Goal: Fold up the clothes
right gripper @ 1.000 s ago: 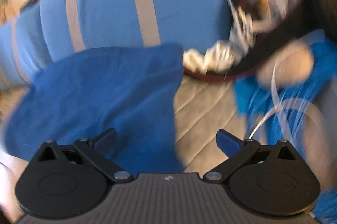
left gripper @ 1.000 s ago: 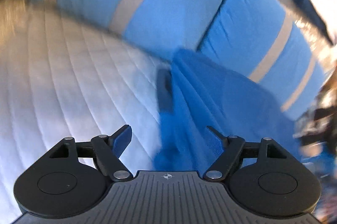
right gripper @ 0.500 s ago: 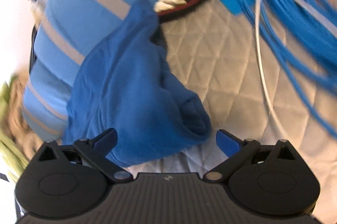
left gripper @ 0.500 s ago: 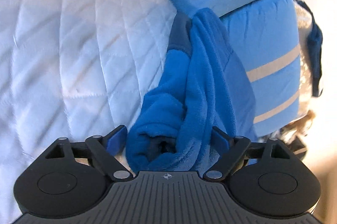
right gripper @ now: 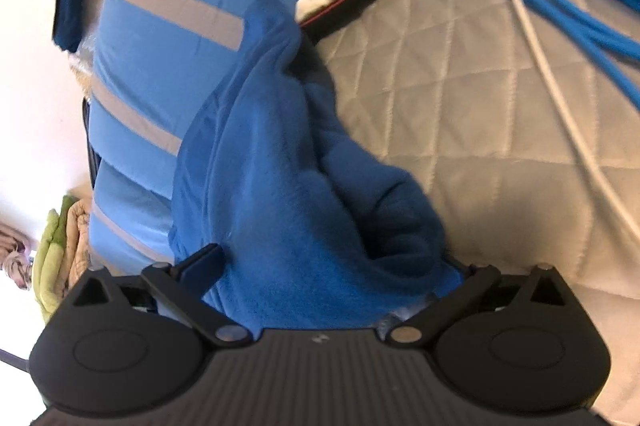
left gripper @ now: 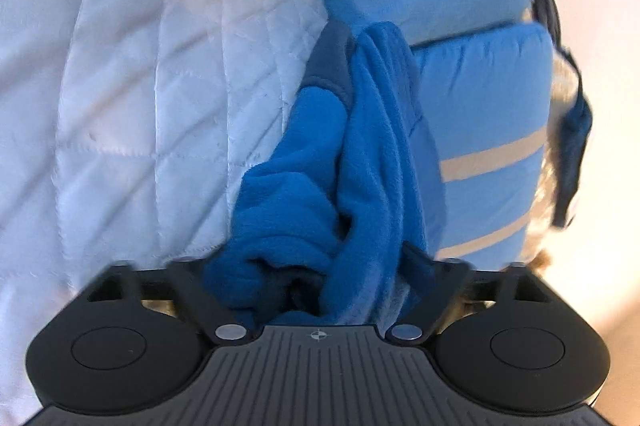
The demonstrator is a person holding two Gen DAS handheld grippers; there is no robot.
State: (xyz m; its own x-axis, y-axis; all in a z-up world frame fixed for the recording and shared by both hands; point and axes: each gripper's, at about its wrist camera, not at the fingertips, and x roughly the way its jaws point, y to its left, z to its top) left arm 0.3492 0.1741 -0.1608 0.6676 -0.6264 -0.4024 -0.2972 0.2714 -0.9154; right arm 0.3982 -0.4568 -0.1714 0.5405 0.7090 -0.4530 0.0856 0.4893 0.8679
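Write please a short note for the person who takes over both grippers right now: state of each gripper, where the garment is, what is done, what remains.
Left gripper: jaws just closing around a bunched end of the blue fleece garment.
Right gripper: jaws wide, just closing a little; the garment lies between them, grip not clear.
Garment: crumpled on the quilted bedcover, against the striped blue pillows.
Done: no fold visible.
Left: secure both ends, spread it flat, fold.

No readable text, label, brand or number is shown in either view; only a small crosshair mark [left gripper: 319, 335] is printed on the left tool's body.
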